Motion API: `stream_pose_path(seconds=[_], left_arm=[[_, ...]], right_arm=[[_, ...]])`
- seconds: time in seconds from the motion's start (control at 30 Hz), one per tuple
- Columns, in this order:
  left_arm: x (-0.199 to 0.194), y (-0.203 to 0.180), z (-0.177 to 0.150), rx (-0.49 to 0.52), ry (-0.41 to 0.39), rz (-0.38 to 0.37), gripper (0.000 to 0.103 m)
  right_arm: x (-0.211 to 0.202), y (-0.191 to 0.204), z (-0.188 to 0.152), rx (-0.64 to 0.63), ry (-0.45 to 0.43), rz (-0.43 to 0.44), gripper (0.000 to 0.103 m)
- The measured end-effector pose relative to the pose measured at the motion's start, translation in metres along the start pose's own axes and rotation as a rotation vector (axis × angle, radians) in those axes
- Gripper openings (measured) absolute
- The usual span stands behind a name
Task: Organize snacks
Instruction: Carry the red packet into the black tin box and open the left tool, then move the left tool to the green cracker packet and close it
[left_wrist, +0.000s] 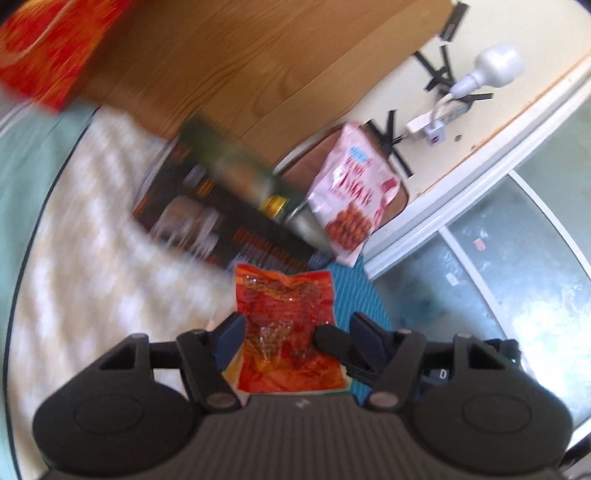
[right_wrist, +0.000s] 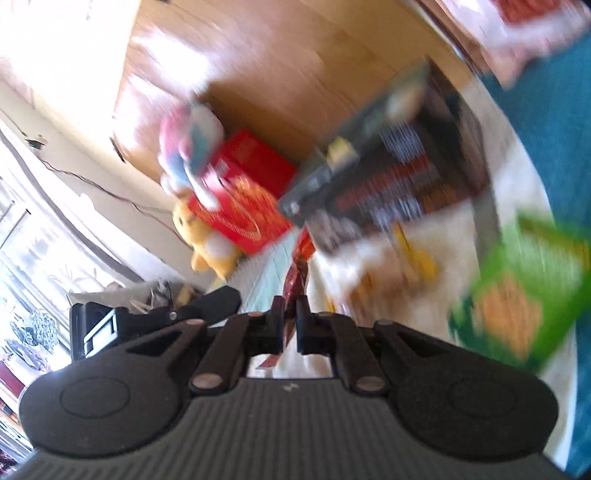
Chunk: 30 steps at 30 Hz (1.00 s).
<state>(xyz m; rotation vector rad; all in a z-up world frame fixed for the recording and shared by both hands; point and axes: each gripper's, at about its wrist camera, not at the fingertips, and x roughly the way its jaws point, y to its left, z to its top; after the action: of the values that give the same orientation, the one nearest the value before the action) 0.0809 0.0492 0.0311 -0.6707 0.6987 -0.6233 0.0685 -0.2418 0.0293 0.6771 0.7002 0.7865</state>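
A red-orange snack packet (left_wrist: 284, 314) hangs flat between the fingers of my left gripper (left_wrist: 297, 334), which is open; its left finger (left_wrist: 231, 334) overlaps the packet's edge and its right finger (left_wrist: 367, 341) stands apart from it. A black tip (left_wrist: 332, 341) on the packet's right edge looks like my right gripper. In the right wrist view the right gripper (right_wrist: 290, 317) is shut on the same packet (right_wrist: 297, 273), seen edge-on. The left gripper's body (right_wrist: 218, 301) shows just to its left.
A dark snack box (left_wrist: 221, 210) and a pink snack bag (left_wrist: 351, 192) lie beyond on a pale checked cloth (left_wrist: 92, 240) and a teal mat (left_wrist: 354, 288). A red box (right_wrist: 240, 199), plush toys (right_wrist: 207, 240) and a green packet (right_wrist: 517, 295) are blurred around.
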Motion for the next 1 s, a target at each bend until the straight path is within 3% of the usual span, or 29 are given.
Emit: stream_pose_path(seconds=[0.13, 0.27, 0.3, 0.37, 0.47, 0.53, 0.6, 0.77, 0.87, 0.93, 1.0], left_arm=[[0.018, -0.031, 0.050, 0.122, -0.054, 0.016, 0.068], [0.050, -0.037, 0.084, 0.156, -0.079, 0.085, 0.070], [0.058, -0.034, 0.087, 0.150, -0.077, 0.114, 0.070], [0.065, -0.026, 0.087, 0.105, -0.056, 0.139, 0.070], [0.052, -0.021, 0.067, 0.098, -0.057, 0.082, 0.070], [0.042, -0.022, 0.051, 0.120, -0.047, 0.072, 0.070], [0.038, -0.023, 0.033, 0.124, -0.014, 0.038, 0.070], [0.053, -0.029, -0.009, 0.096, 0.118, -0.028, 0.070], [0.064, -0.032, -0.029, 0.072, 0.188, -0.047, 0.070], [0.069, -0.029, -0.043, 0.063, 0.219, -0.019, 0.070], [0.071, -0.020, -0.053, 0.034, 0.248, 0.009, 0.070]], right_arm=[[0.007, 0.008, 0.042, -0.055, -0.111, -0.027, 0.009], [0.030, 0.005, 0.069, -0.118, -0.156, -0.162, 0.017], [0.032, 0.004, 0.071, -0.165, -0.149, -0.234, 0.026], [0.026, 0.003, 0.069, -0.227, -0.175, -0.319, 0.028], [-0.011, -0.009, 0.059, -0.218, -0.231, -0.280, 0.034], [-0.038, -0.016, 0.046, -0.239, -0.249, -0.316, 0.042], [-0.059, -0.028, 0.030, -0.256, -0.217, -0.366, 0.048], [-0.079, -0.066, 0.001, -0.133, -0.105, -0.427, 0.048], [-0.081, -0.073, -0.008, -0.031, -0.098, -0.363, 0.045], [-0.079, -0.068, -0.015, -0.037, -0.083, -0.343, 0.028], [-0.074, -0.054, -0.022, -0.073, -0.063, -0.332, 0.028]])
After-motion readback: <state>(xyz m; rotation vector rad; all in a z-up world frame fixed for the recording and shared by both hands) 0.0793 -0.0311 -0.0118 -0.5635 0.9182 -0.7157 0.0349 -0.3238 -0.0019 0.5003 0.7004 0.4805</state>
